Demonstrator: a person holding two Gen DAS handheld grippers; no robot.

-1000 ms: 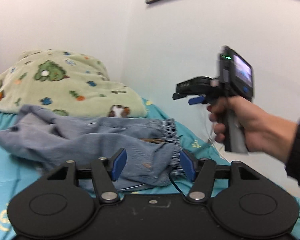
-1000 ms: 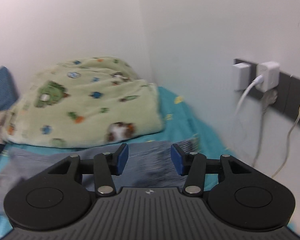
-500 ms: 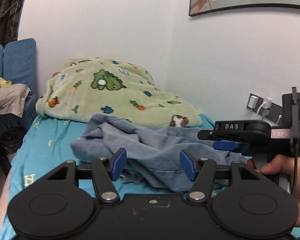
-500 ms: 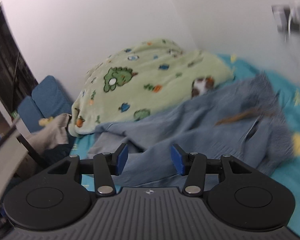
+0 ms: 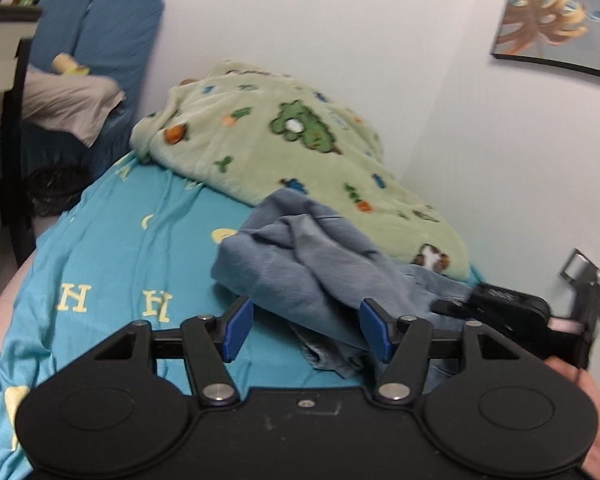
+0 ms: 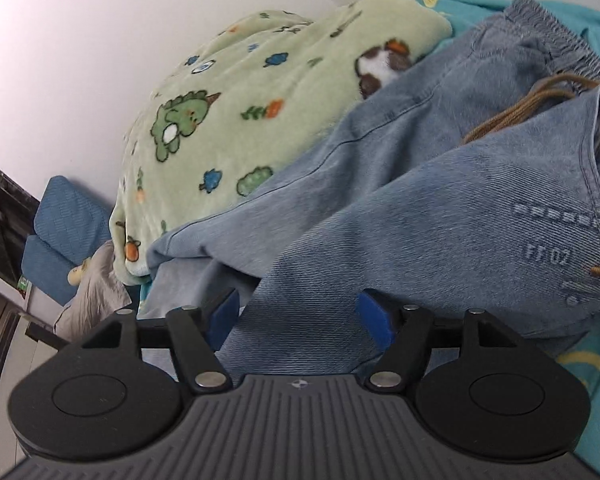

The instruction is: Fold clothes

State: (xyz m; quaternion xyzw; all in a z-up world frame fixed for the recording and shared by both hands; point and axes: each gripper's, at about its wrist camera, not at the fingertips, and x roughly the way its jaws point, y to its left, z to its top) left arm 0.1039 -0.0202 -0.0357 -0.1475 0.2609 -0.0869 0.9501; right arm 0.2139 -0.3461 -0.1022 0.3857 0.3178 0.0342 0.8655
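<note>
Jeans (image 5: 316,264), light blue denim, crumpled in a heap on the teal bed sheet (image 5: 112,248), far edge against a green dinosaur-print blanket (image 5: 300,160) by the white wall. Left wrist view: left gripper (image 5: 306,330) released, blue pads wide apart, nothing between them touching; jeans heap lies just ahead of the fingertips. Right gripper body (image 5: 512,312) visible at right edge, low over the jeans. Framed leaf picture (image 5: 556,16) on wall upper right; blue cushions (image 5: 112,36) and grey cloth (image 5: 68,104) far left.

Right wrist view: right gripper (image 6: 300,316) released, jaws spread, close over a denim leg; fabric runs between the pads, contact unclear. Elastic waistband (image 6: 556,28) and brown drawstring (image 6: 528,108) upper right. Blanket (image 6: 236,104) beyond the jeans, jeans overlapping its edge. Sheet (image 6: 596,380) lower right.
</note>
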